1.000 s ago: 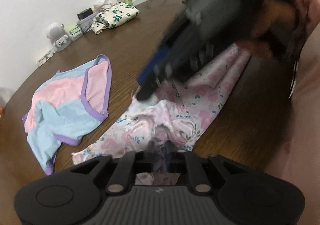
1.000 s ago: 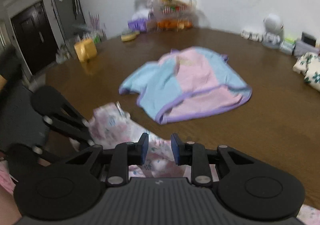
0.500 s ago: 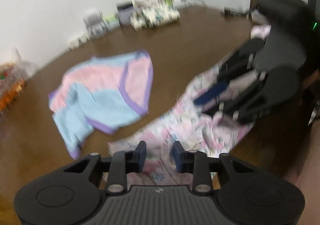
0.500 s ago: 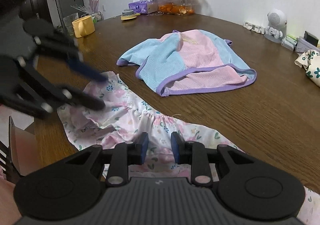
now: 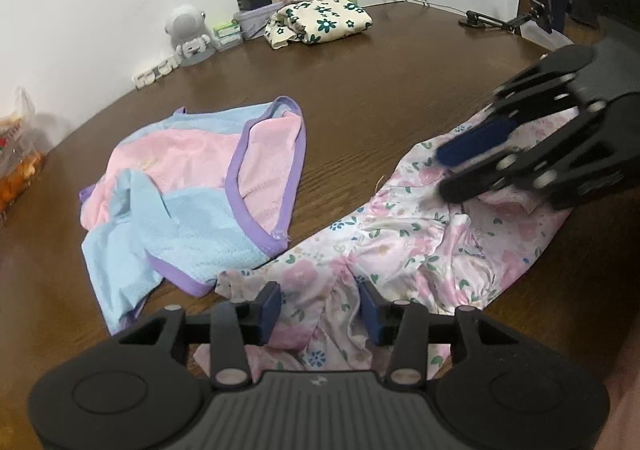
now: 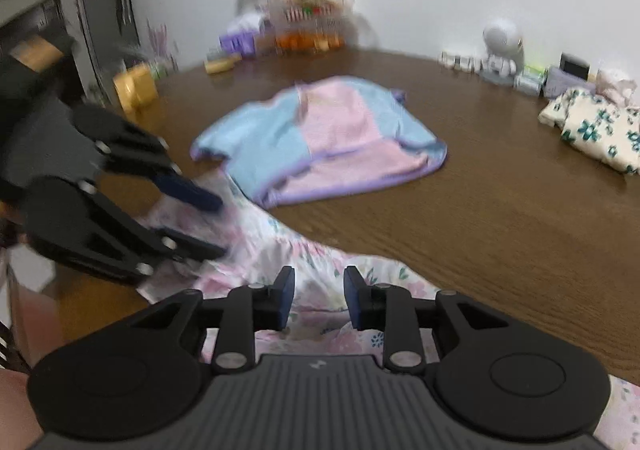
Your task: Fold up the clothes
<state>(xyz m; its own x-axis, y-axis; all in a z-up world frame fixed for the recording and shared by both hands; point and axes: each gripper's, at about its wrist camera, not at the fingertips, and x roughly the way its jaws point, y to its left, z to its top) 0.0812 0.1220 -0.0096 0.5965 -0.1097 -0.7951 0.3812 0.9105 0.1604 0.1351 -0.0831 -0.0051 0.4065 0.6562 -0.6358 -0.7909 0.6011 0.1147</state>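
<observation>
A pink floral garment (image 5: pixel 400 246) (image 6: pixel 260 238) lies crumpled in a long strip near the front edge of the brown table (image 5: pixel 400 81). My left gripper (image 5: pixel 320 308) (image 6: pixel 220 226) hovers open over the strip's left end, with cloth beneath its fingers but not pinched. Over the right end my right gripper (image 6: pixel 319 298) (image 5: pixel 442 173) is also open, just above the fabric. A pink and blue top with purple trim (image 5: pixel 192 185) (image 6: pixel 320 137) lies spread out behind the strip, its hem close to it.
A folded cream garment with green flowers (image 5: pixel 320 19) (image 6: pixel 592 125) sits at the far edge by the wall, beside a white astronaut figure (image 5: pixel 186 33), small boxes and cables. A yellow mug (image 6: pixel 136 89), snacks and flowers stand at the far left.
My left gripper let go of the floral cloth and opened wide. The right gripper swung from the middle of the strip out to its right end, staying open.
</observation>
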